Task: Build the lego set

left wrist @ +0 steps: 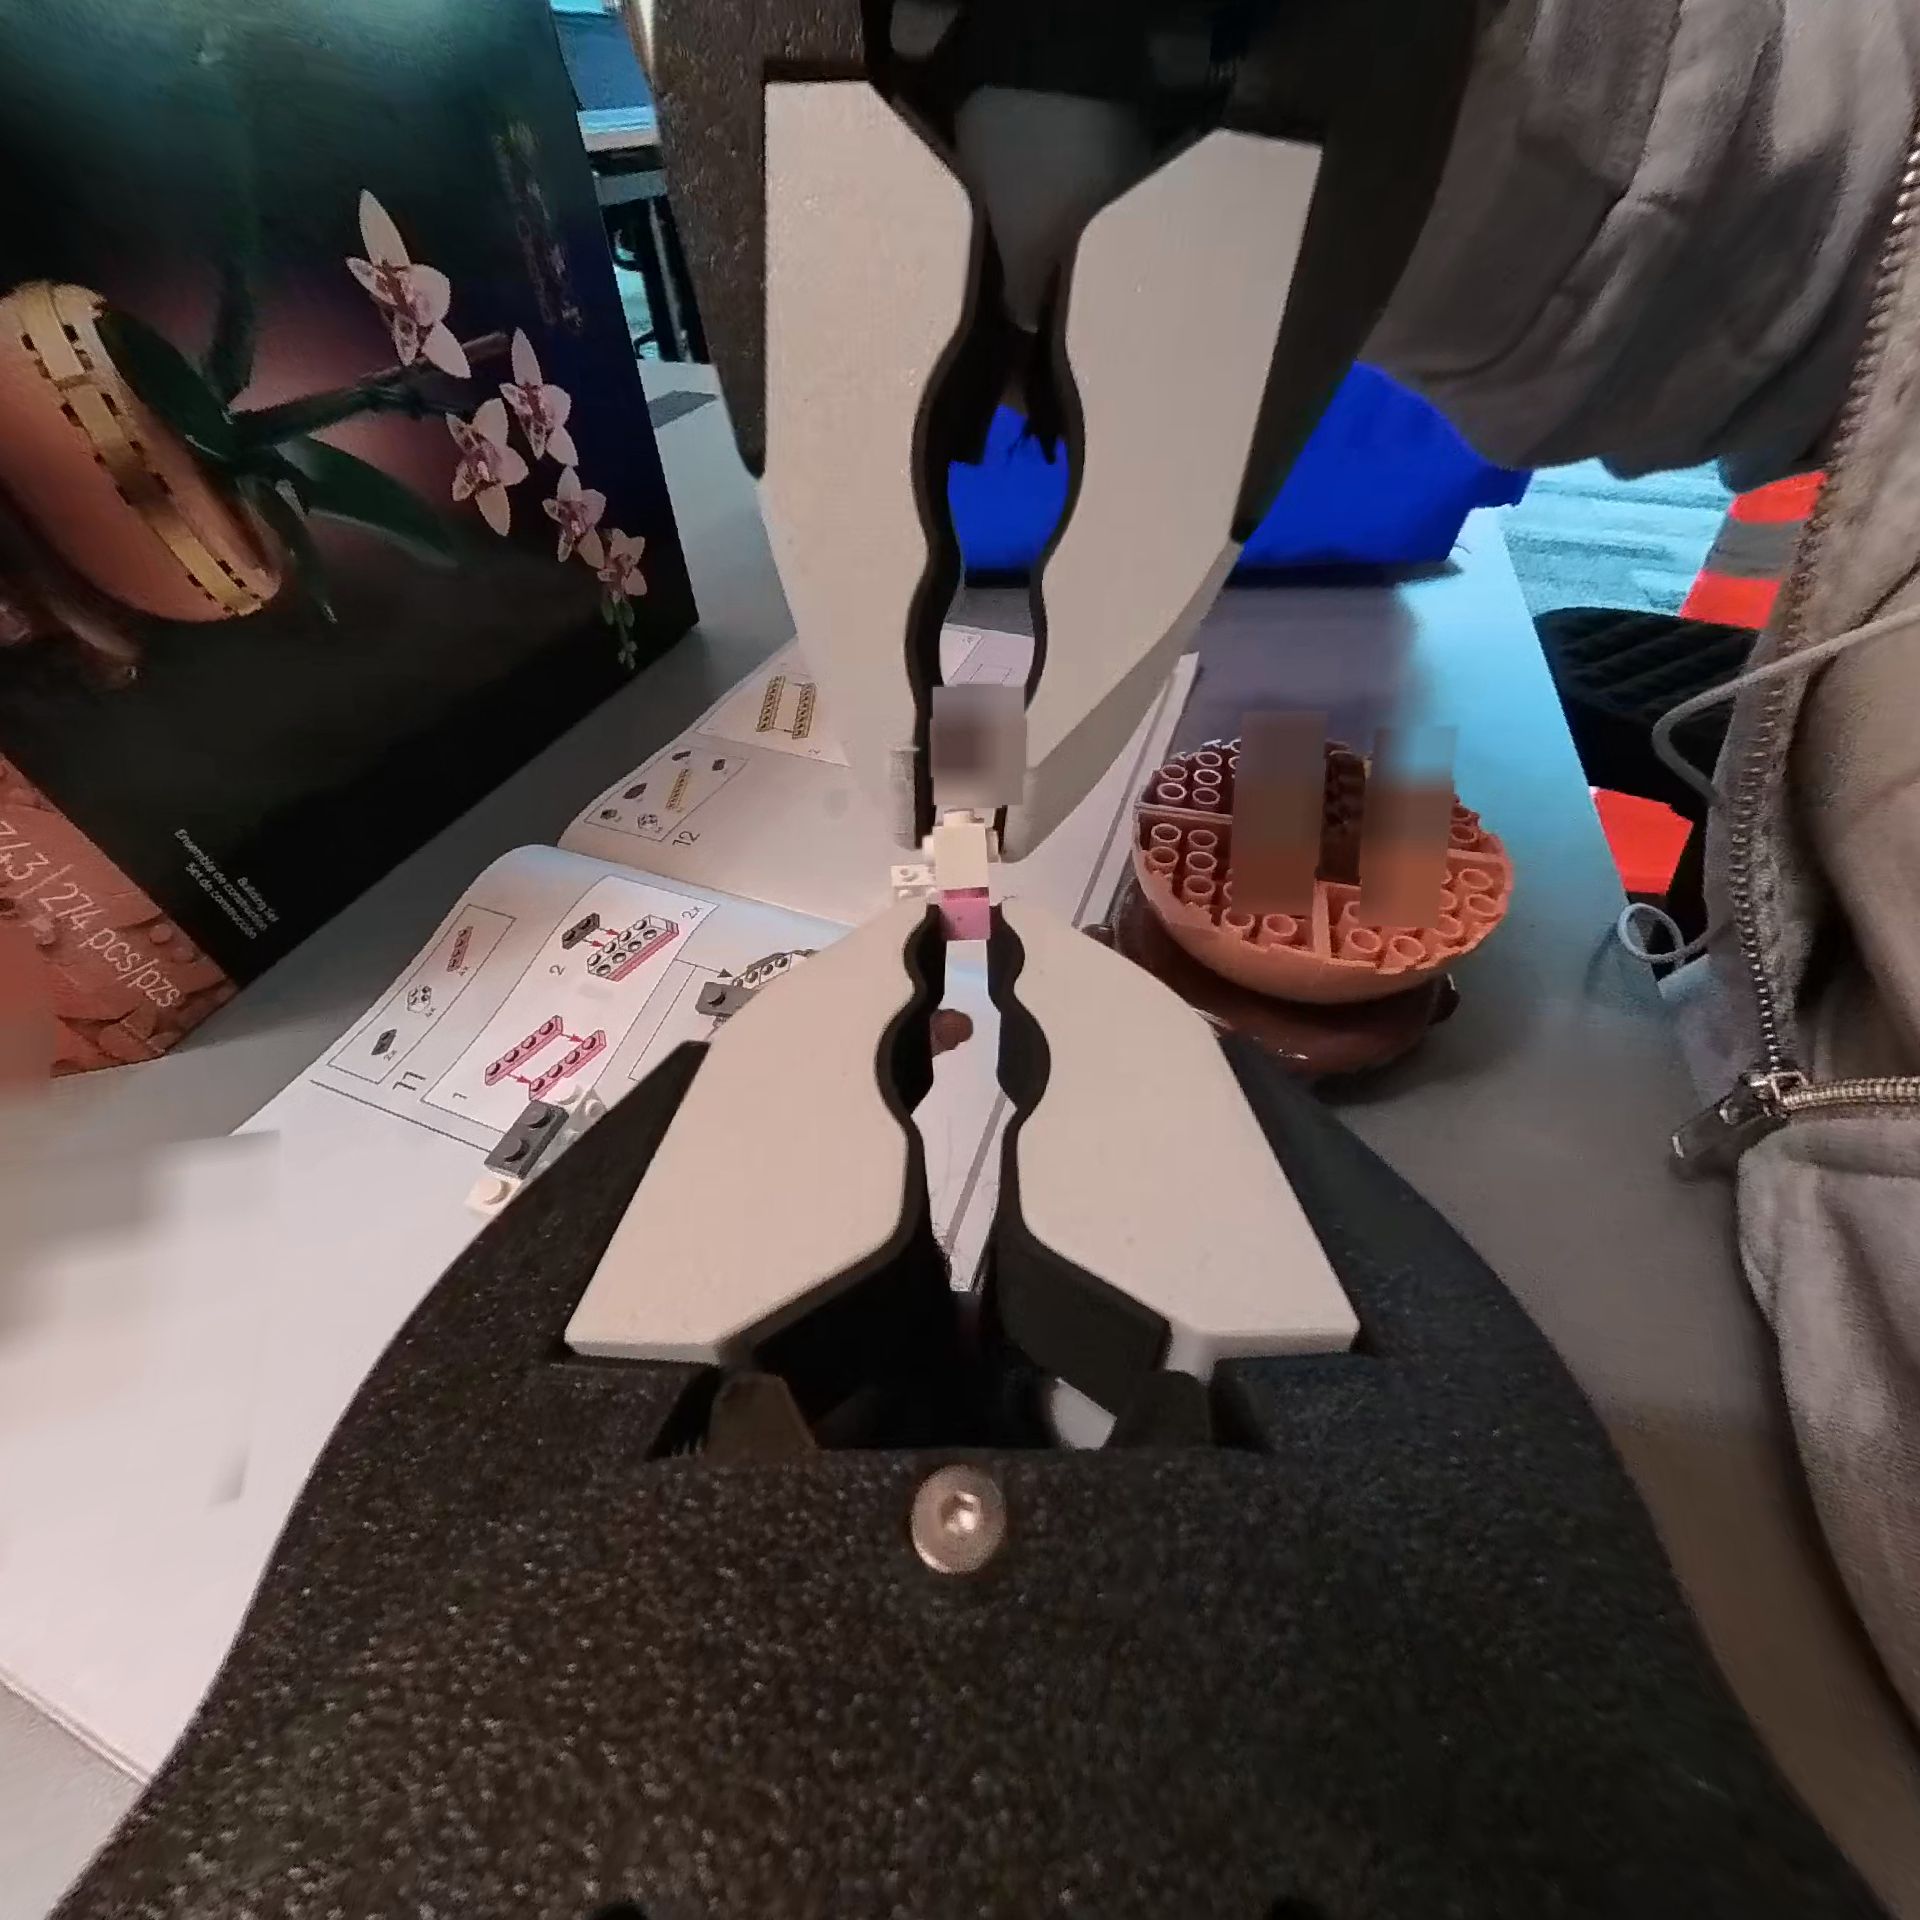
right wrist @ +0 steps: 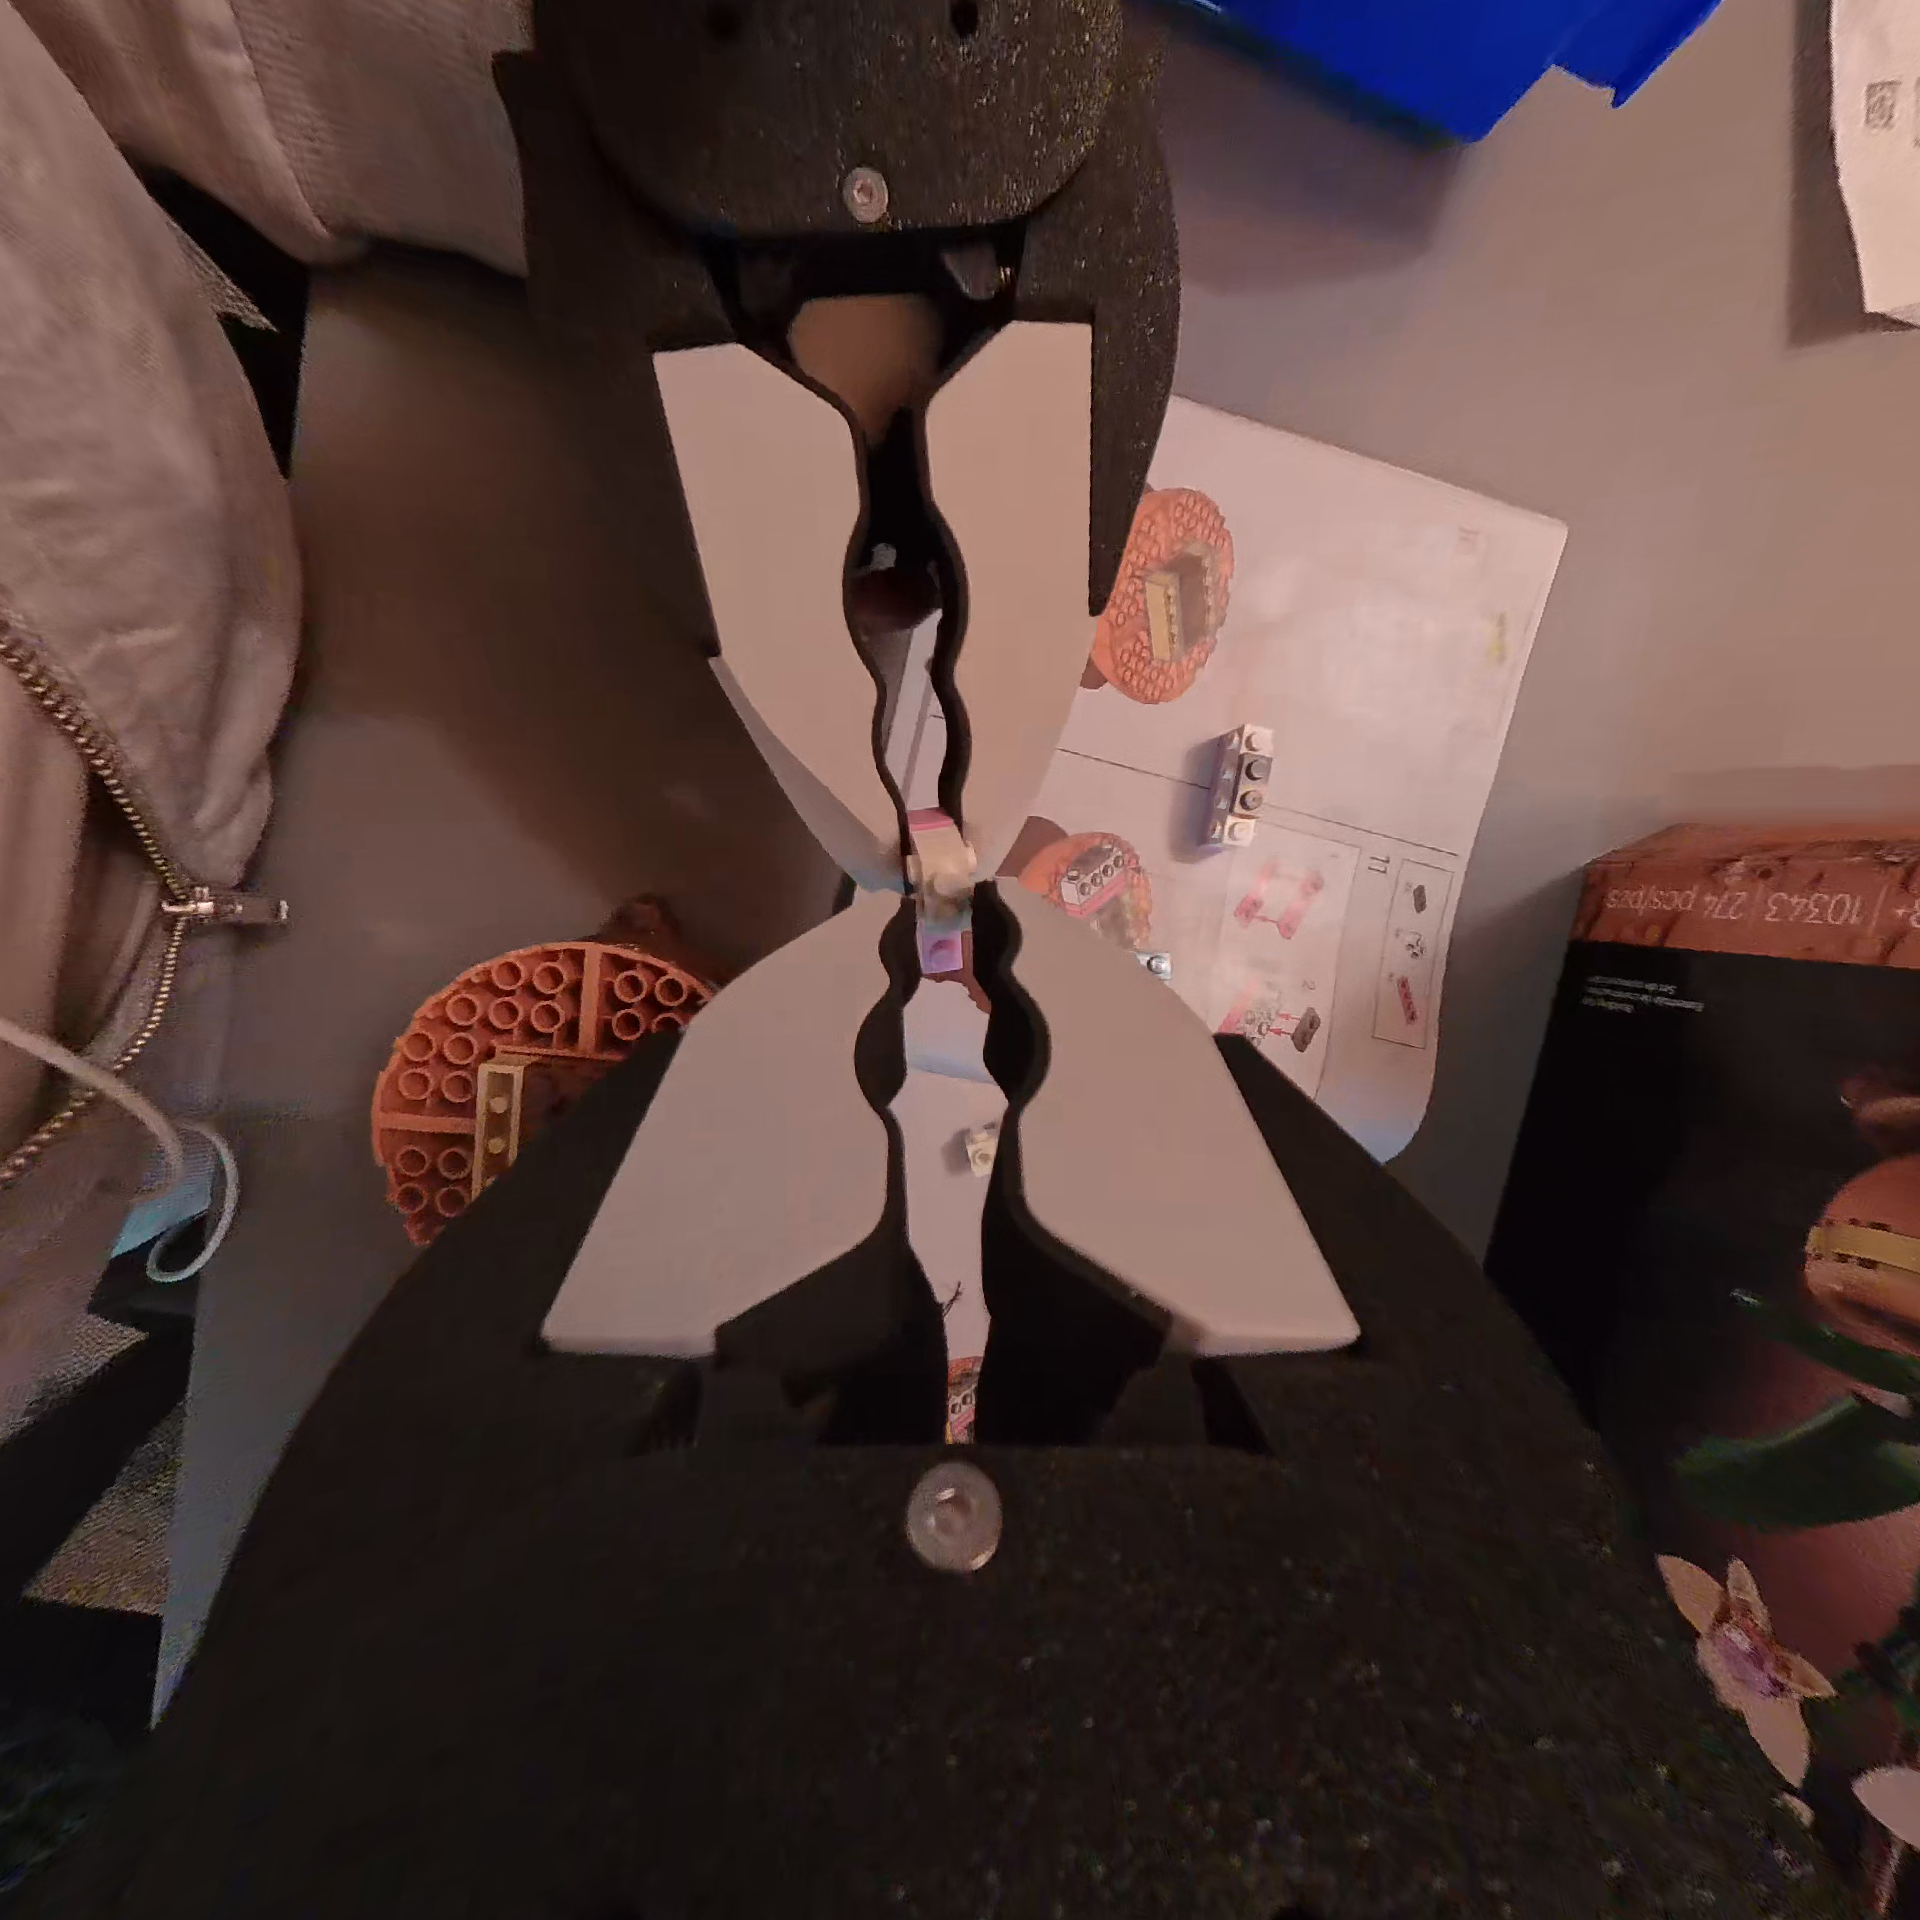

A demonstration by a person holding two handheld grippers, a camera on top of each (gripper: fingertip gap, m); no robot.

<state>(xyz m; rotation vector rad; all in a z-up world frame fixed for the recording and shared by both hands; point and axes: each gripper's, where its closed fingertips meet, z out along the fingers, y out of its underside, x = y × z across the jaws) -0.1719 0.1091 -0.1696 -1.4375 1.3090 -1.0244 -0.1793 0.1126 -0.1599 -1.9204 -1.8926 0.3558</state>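
My left gripper [left wrist: 962,928] is shut on a small pink brick [left wrist: 964,918]. My right gripper [left wrist: 964,821] comes in from above, tip to tip with the left, shut on a small white piece [left wrist: 961,850] that sits against the pink brick. In the right wrist view my right gripper [right wrist: 940,928] meets the left gripper [right wrist: 932,844] the same way, with the white piece [right wrist: 940,868] and the pink brick [right wrist: 928,831] between the tips. Both are held above the open instruction booklet [left wrist: 582,997].
A round terracotta lego base [left wrist: 1320,904] [right wrist: 468,1081] sits by the booklet [right wrist: 1351,665]. A grey studded assembly [right wrist: 1236,784] and a small white piece [right wrist: 979,1148] lie on the pages. The set's box [left wrist: 312,468] [right wrist: 1745,1195] stands at one side; a blue bin [left wrist: 1382,468] and a person's grey jacket [left wrist: 1714,260] are nearby. The grippers are tip to tip, or close to it.
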